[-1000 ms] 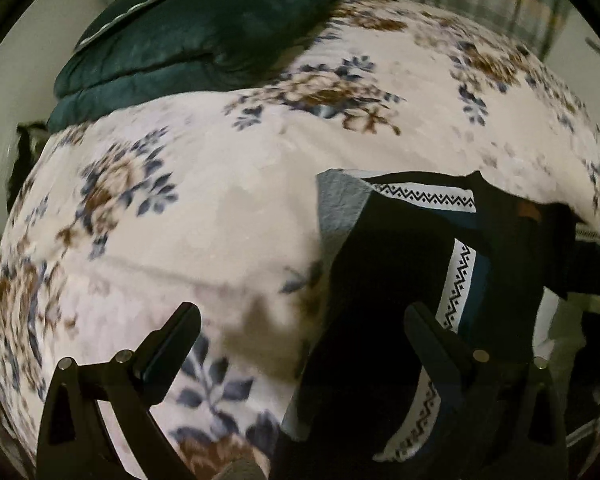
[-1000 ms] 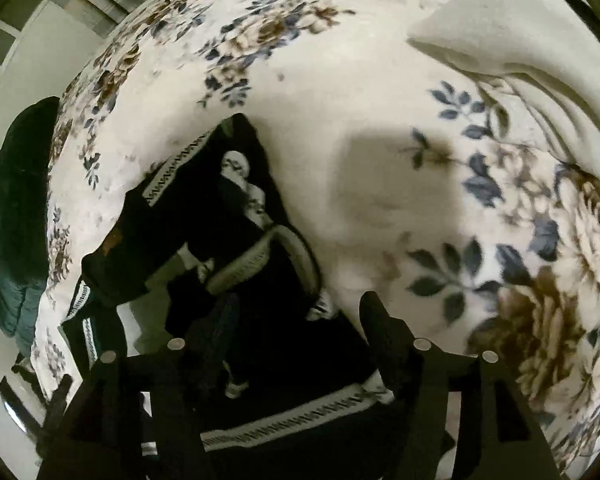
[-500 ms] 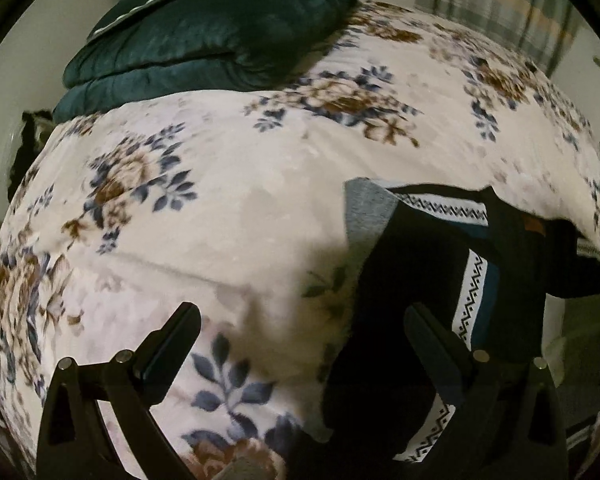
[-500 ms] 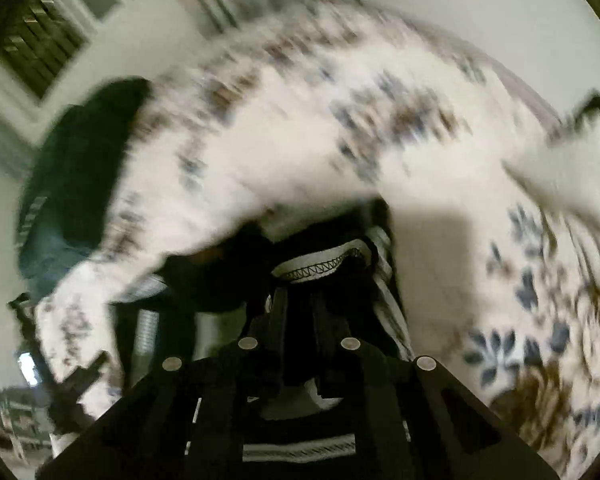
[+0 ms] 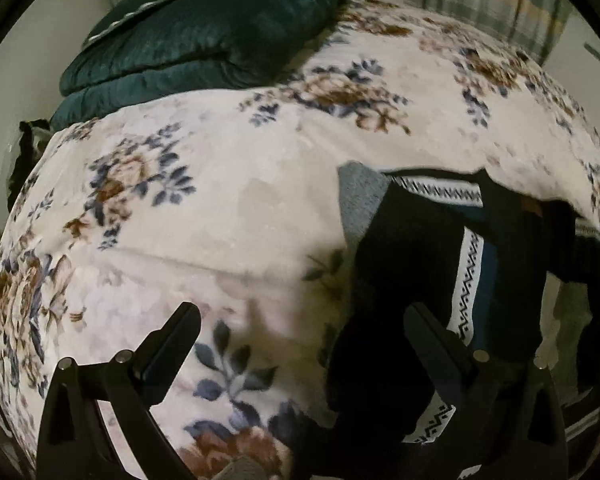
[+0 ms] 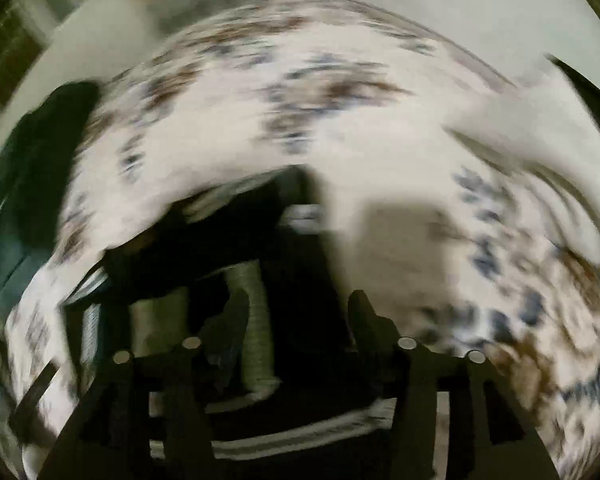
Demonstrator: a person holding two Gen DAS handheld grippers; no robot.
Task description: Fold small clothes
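A small black garment point(image 5: 412, 264) with white zigzag trim and a grey lining lies crumpled on the floral bedspread point(image 5: 228, 184), at the right of the left wrist view. My left gripper point(image 5: 300, 320) is open above the garment's left edge, its right finger over the dark cloth. In the blurred right wrist view the same garment point(image 6: 300, 280) lies under my right gripper point(image 6: 296, 312), which is open with the cloth between and below its fingers. I cannot tell whether the fingers touch it.
A dark green folded quilt point(image 5: 204, 28) lies at the far end of the bed. A cream blanket point(image 6: 540, 148) lies to the right in the right wrist view. Striped curtains point(image 5: 484, 4) hang behind the bed.
My right gripper shut on the garment and lifted it half a second ago, and now stands open again over it, moving fast. My left gripper drifted slightly left and stayed open.
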